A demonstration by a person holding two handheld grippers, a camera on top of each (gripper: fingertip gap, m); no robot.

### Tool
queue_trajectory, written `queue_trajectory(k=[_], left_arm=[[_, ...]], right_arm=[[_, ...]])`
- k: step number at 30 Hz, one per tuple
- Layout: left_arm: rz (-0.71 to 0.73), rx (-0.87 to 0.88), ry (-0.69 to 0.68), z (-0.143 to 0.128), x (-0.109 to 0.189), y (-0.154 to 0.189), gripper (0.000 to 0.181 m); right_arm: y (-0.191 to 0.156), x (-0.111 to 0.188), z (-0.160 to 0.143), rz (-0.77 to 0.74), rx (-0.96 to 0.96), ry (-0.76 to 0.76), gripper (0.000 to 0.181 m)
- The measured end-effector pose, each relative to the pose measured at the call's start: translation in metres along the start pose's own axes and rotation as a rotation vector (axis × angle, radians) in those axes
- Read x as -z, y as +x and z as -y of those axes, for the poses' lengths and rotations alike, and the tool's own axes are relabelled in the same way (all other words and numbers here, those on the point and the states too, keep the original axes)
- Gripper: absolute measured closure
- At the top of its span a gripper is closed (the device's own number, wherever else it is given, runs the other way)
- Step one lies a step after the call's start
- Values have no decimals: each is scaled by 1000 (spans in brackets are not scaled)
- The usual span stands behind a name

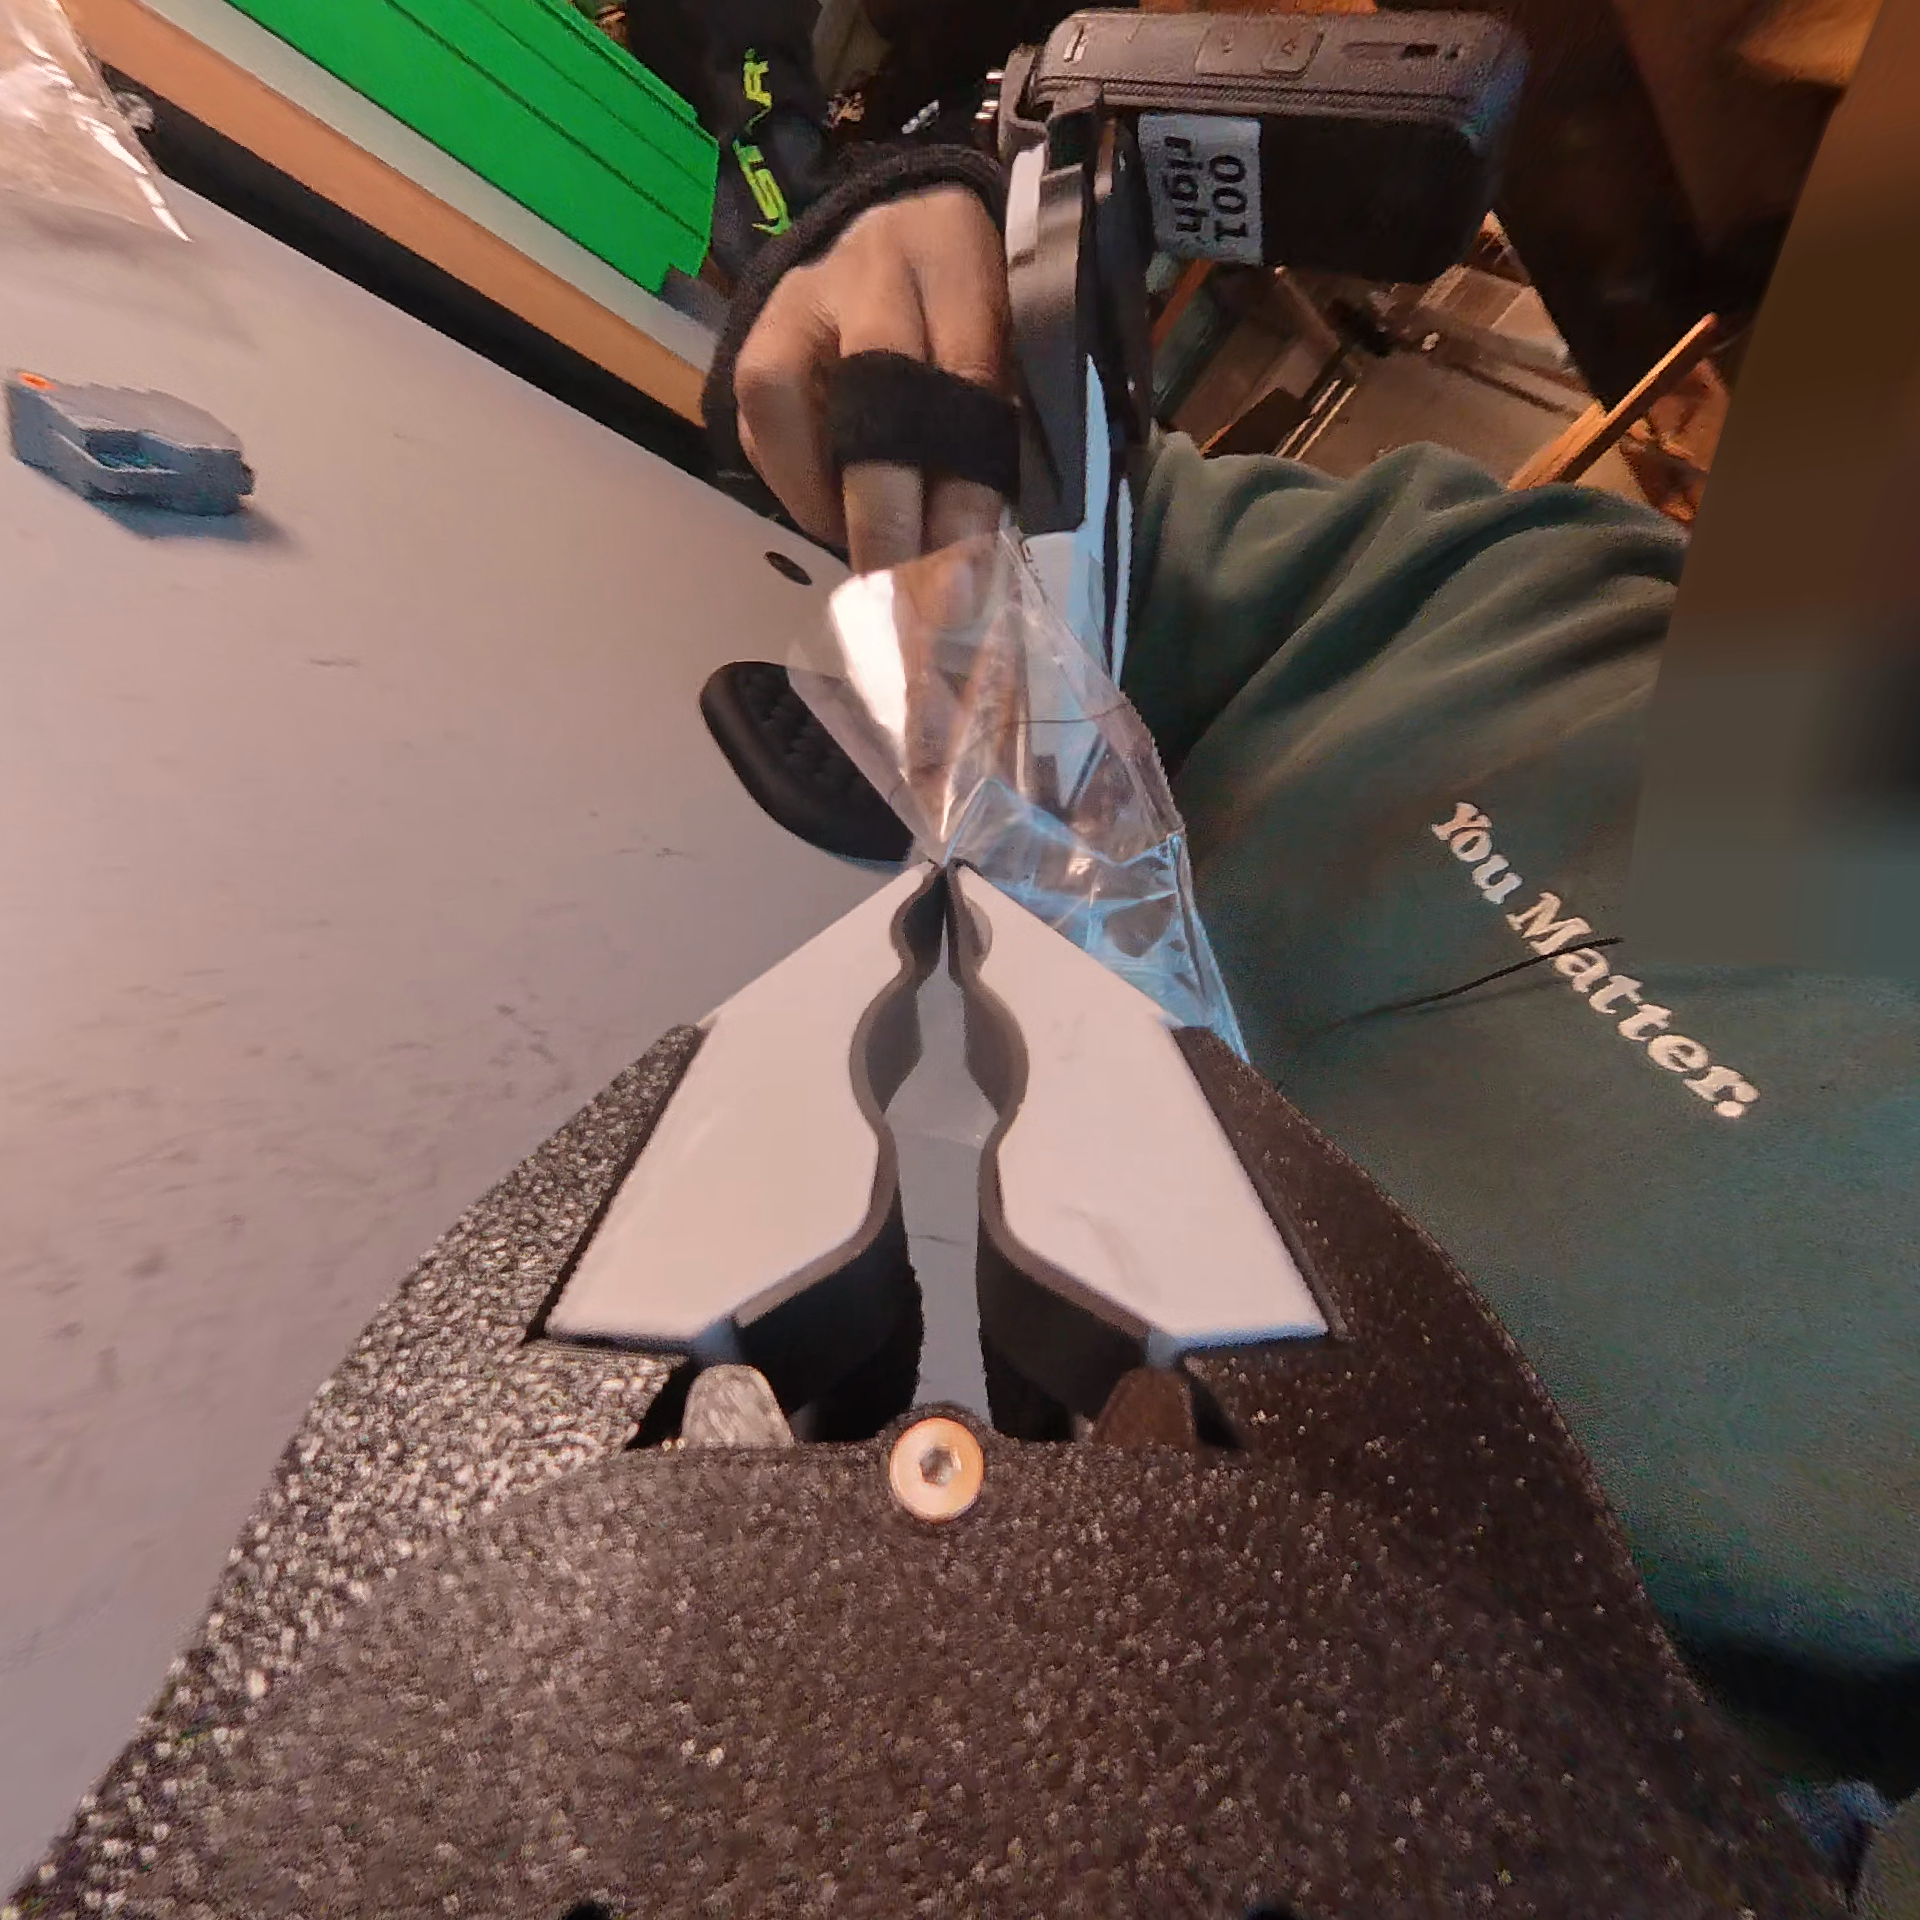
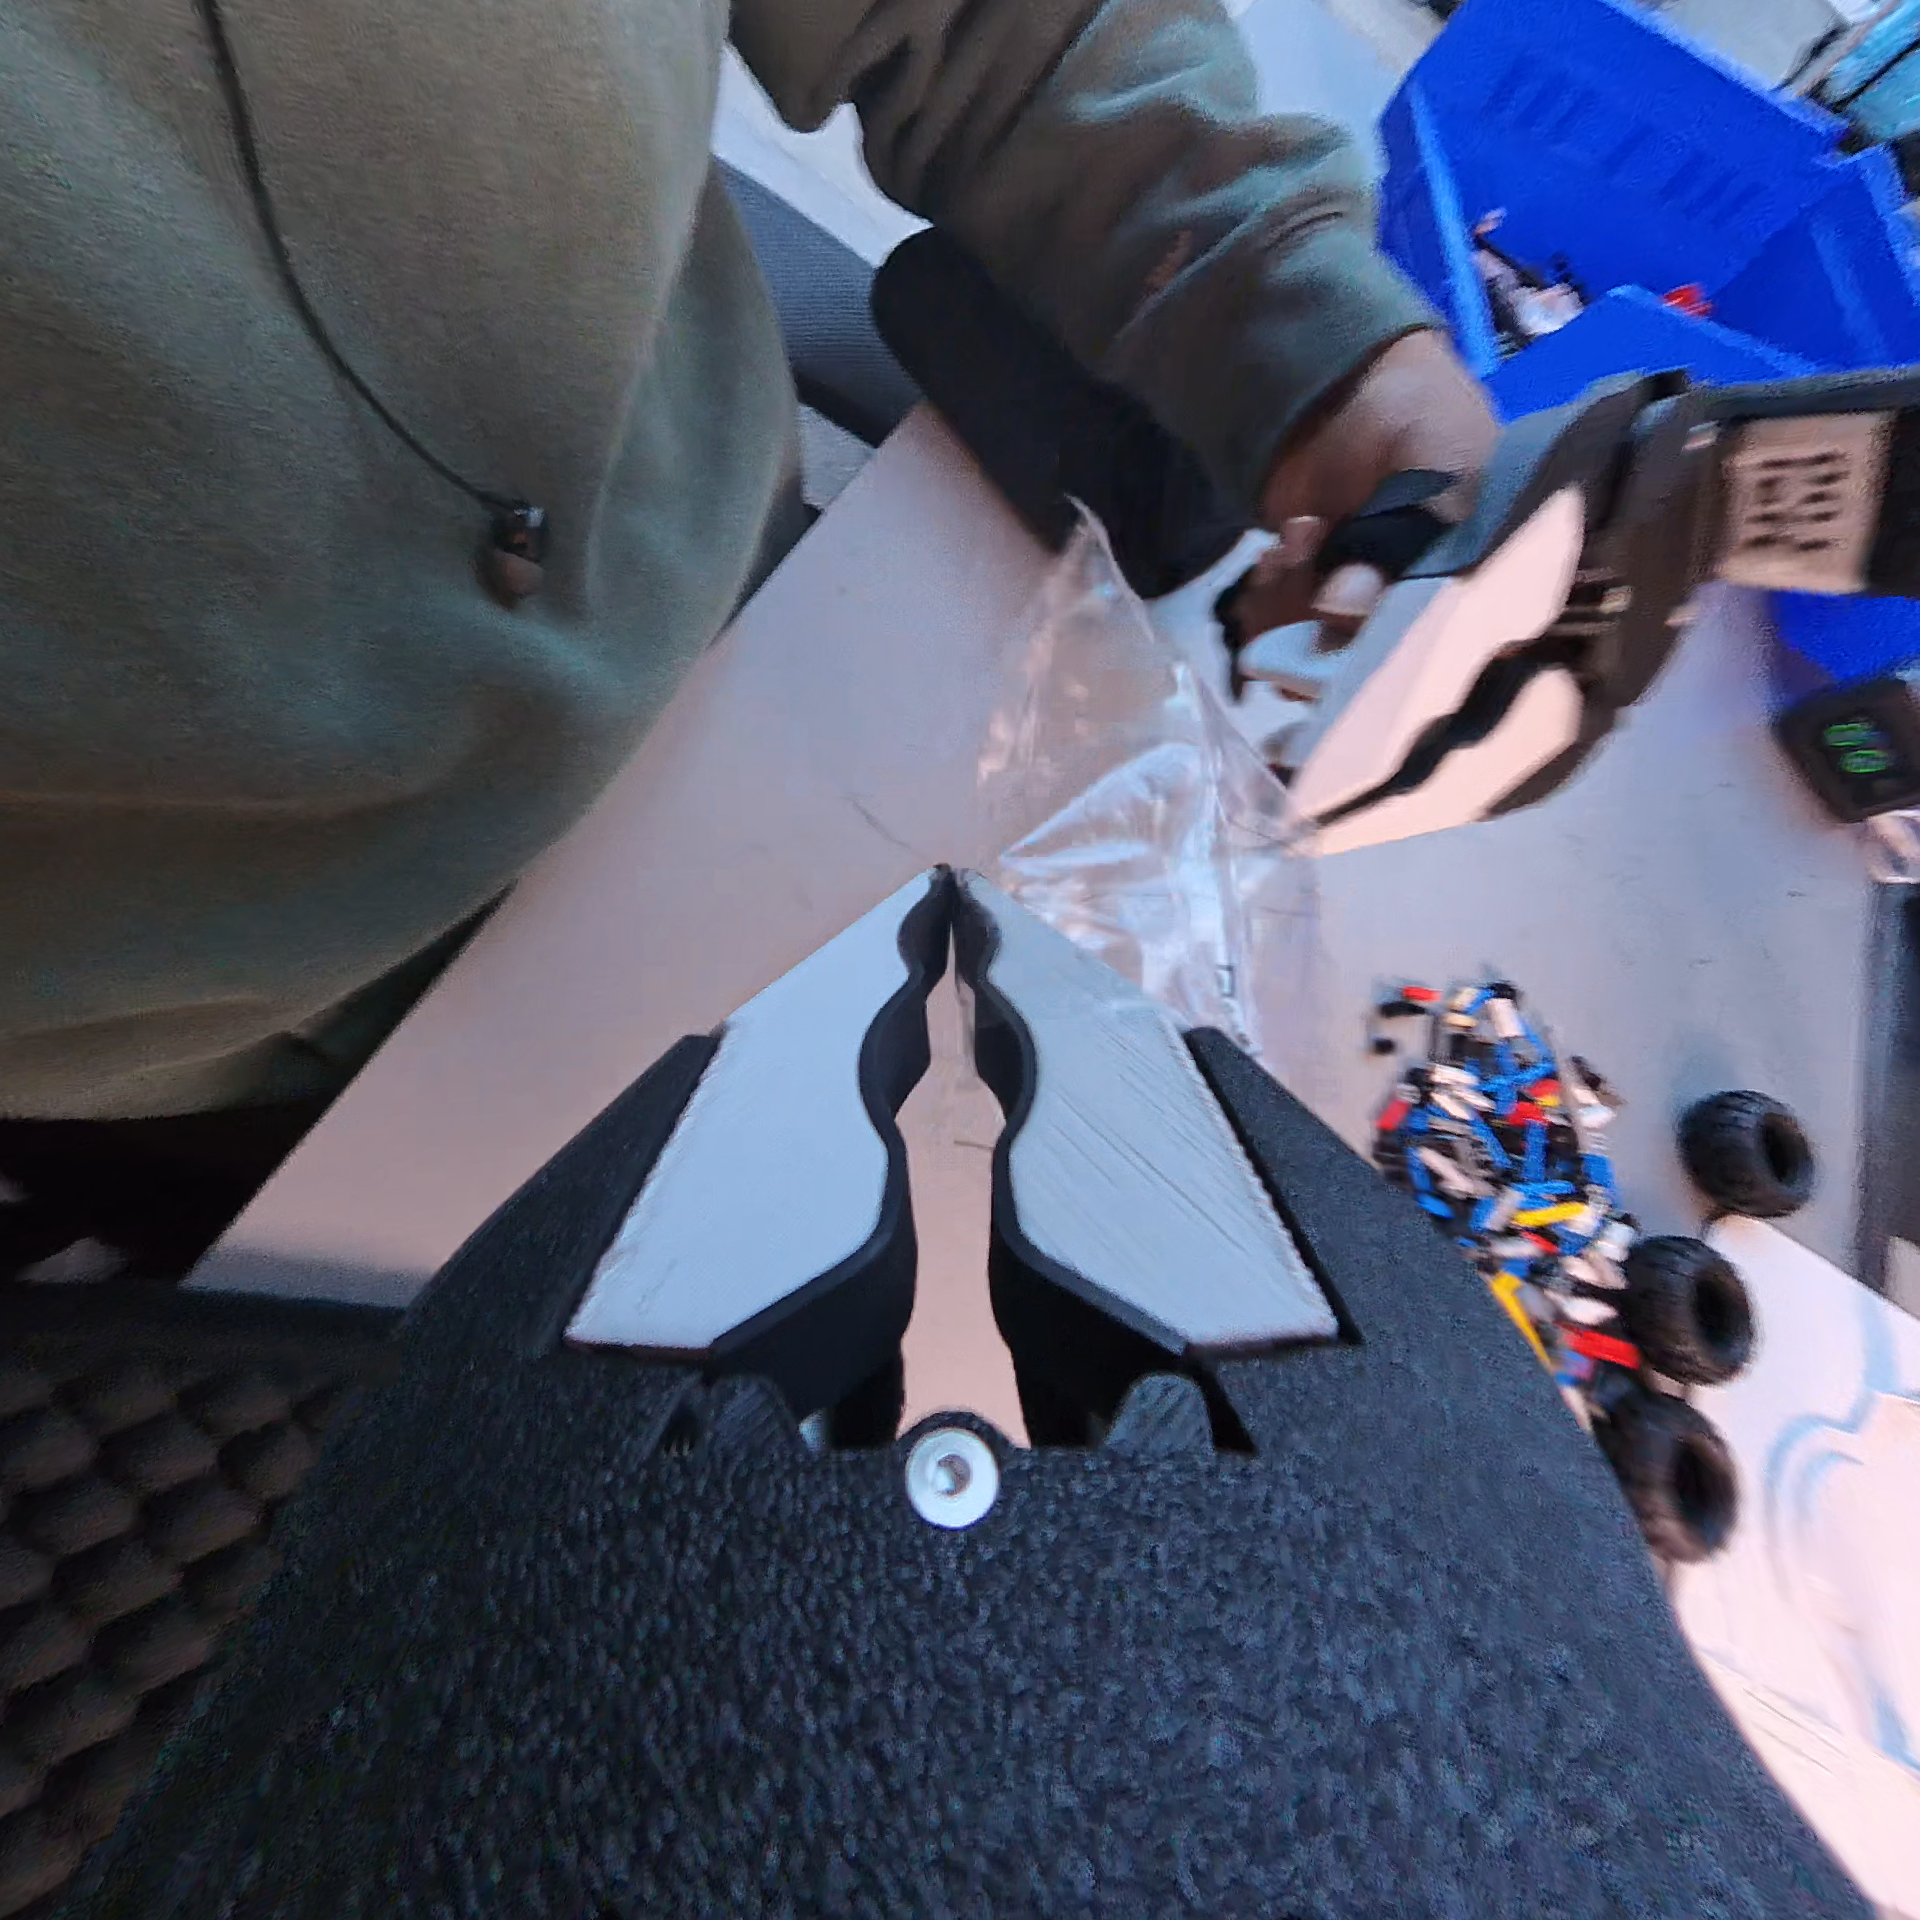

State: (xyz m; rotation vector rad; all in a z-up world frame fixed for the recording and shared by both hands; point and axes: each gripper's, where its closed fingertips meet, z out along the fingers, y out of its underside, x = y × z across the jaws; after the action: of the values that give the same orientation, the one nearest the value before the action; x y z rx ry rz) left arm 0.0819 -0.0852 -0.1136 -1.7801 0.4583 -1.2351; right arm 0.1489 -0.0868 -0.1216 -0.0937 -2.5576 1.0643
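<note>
- Two hand-held grippers meet over the near edge of the grey worktop [image 1: 312, 831], right in front of the person's green sweatshirt [image 1: 1455, 831], and one clear plastic bag [image 1: 997, 727] is stretched between them.
- The blue bins [image 2: 1662, 187] stand at the far side of the worktop in the right wrist view, the biggest things on it.
- The clear plastic bag hangs just above the worktop's near edge. It looks thin, limp and very light, crinkled and glossy, so I would judge it slippery and easy to tear. A flat pinch on a doubled edge or corner looks the safest hold, not on the slack middle.
- The left gripper [image 1: 943, 868] has its jaws together at the tips, clamped on a gathered corner of the bag.
- The right gripper [image 2: 951, 873] also has its tips pressed together. The bag lies right against them, and a film seems to run down between the fingers, so it looks pinched on the bag's edge, though blur makes that less sure.
- A heap of small coloured building pieces [image 2: 1496, 1153] lies toward the worktop's right side, with three black toy tyres [image 2: 1688, 1309] just beside it.
- A small grey block [image 1: 125, 447] sits alone, well apart, on the left part of the worktop.
</note>
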Motion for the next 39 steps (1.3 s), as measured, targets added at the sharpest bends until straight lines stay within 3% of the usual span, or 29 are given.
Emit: queue_trajectory(k=[4,7,10,13,14,17,21,24,27,29,32,35,37,39], left_arm=[[125,-152,-124,-9,-7,-8,181],[179,-210,-153,-7,-8,-9,181],[167,-212,-186,-12,-14,-5,181],[240,-206,-148,-1,0,-21,181],[238,-197,-144,0,5,-22,181],[220,-220,-175,-8,-6,-17,181],[203,-209,-168,-5,-5,-10,181],[279,-173,-120,1,14,-28,181],[275,-176,-167,-9,4,-29,181],[242,-185,-159,-7,1,-20,181],[319,-166,-98,6,20,-31,181],[324,-167,-142,-1,12,-34,181],[301,-150,-114,1,14,-32,181],[276,-148,-64,6,21,-27,181]], right_arm=[[-29,-4,-4,234,-134,-17,181],[-26,0,0,281,-181,25,181],[3,-11,-9,113,-153,-40,181],[-17,-17,-6,198,-152,-43,181],[-13,-18,-9,164,-132,-72,181],[-22,-10,1,250,-146,-36,181],[8,-14,-14,72,-135,-110,181],[0,-14,-16,98,-168,-107,181],[-9,-10,-16,182,-181,-92,181],[8,-11,-19,82,-175,-100,181],[11,-11,-25,35,-206,-101,181],[3,-11,-22,113,-204,-75,181],[8,-11,-22,87,-227,-52,181],[13,-4,-15,61,-279,38,160]])
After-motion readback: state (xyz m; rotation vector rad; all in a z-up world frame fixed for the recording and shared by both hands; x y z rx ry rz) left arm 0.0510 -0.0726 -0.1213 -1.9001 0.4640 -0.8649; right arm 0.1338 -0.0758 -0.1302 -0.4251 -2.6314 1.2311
